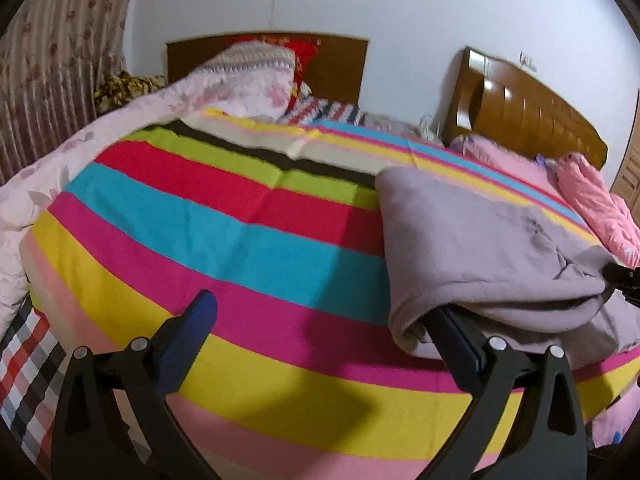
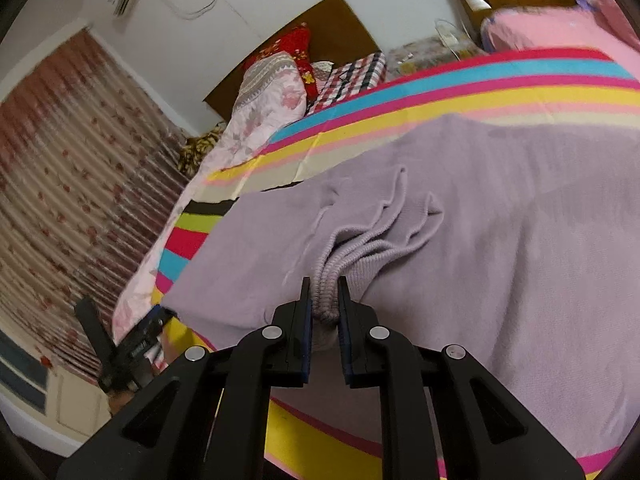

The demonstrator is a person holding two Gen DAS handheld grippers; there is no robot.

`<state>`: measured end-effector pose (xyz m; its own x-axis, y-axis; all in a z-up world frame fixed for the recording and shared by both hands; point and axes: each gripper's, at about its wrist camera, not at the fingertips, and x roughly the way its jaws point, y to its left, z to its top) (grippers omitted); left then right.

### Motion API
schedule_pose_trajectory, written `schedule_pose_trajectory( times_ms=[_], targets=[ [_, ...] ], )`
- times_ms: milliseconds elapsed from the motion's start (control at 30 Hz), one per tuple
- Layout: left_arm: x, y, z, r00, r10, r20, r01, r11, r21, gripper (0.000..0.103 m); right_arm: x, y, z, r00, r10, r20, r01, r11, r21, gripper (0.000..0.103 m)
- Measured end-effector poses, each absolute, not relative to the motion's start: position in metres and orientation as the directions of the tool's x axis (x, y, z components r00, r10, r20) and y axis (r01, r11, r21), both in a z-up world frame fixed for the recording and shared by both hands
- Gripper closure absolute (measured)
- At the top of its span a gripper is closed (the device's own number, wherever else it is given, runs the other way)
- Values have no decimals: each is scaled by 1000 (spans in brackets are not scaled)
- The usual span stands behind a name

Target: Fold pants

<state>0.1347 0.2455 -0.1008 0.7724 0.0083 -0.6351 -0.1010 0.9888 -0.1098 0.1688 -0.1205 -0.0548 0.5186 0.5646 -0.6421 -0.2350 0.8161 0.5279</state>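
Note:
The lilac-grey pants (image 1: pixel 492 248) lie on a bright striped sheet (image 1: pixel 224 216) on the bed. In the left wrist view my left gripper (image 1: pixel 320 312) is wide open; its right finger (image 1: pixel 456 344) is tucked under the near corner of the pants, its left finger (image 1: pixel 188 340) over bare sheet. In the right wrist view my right gripper (image 2: pixel 324 300) is shut on a bunched ribbed hem of the pants (image 2: pixel 440 240). The left gripper (image 2: pixel 132 344) also shows there at the pants' left corner.
A floral quilt (image 1: pixel 132 128) and pillows lie at the bed's far left. A pink quilt (image 1: pixel 592 196) lies at the right by a wooden headboard (image 1: pixel 532 112). A patterned curtain (image 2: pixel 68 184) hangs at the left. A checked cloth (image 1: pixel 28 372) hangs at the near left edge.

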Motion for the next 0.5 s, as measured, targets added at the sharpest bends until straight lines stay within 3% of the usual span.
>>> schedule_pose_trajectory(
  times_ms=[100, 267, 333, 400, 467, 500],
  targets=[
    [139, 246, -117, 720, -5, -694, -95, 990, -105, 1, 169, -118, -83, 475, 522, -709, -193, 848, 494, 89],
    [136, 238, -118, 697, 18, -717, -74, 996, -47, 2, 170, -121, -84, 483, 532, -696, -198, 840, 505, 90],
    [131, 233, -111, 693, 42, -720, -29, 999, 30, 2, 170, -120, -82, 480, 523, -704, -206, 848, 489, 90],
    [124, 231, -103, 697, 89, -711, -9, 993, 116, 2, 170, -122, -81, 469, 487, -737, -198, 871, 450, 80],
    [116, 235, -89, 717, 131, -685, -26, 986, 162, 2, 168, -130, -78, 487, 441, -754, -165, 894, 417, 54],
    [111, 239, -76, 741, 121, -661, -38, 989, 140, 2, 166, -137, -73, 516, 435, -738, -155, 895, 419, 53]
  ],
)
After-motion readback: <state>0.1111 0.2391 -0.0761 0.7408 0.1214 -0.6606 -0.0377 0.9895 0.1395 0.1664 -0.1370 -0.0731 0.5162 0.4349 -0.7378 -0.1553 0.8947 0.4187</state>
